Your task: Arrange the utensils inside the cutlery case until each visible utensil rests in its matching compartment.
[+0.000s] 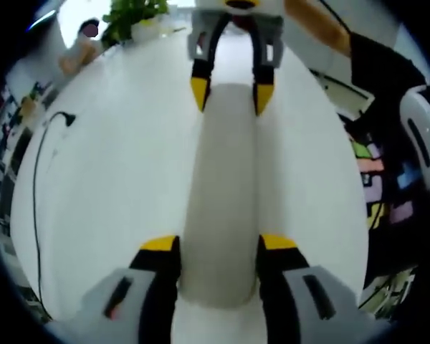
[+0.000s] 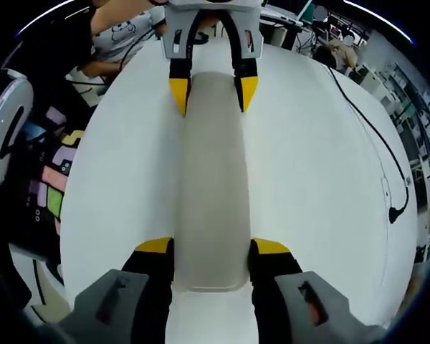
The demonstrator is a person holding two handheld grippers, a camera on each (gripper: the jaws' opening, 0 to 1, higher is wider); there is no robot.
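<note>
While tools pinch it, smooth rounded case [image 1: 221,201] rests.

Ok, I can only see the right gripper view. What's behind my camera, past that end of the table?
Observer: A green plant stands at the table edge, beyond the right gripper.
Operator: And how does the left gripper grab its end?
Observer: In the left gripper view, the left gripper has a jaw pressed on each side of the cutlery case, and the case's rounded end reaches back past the yellow tips.
</note>
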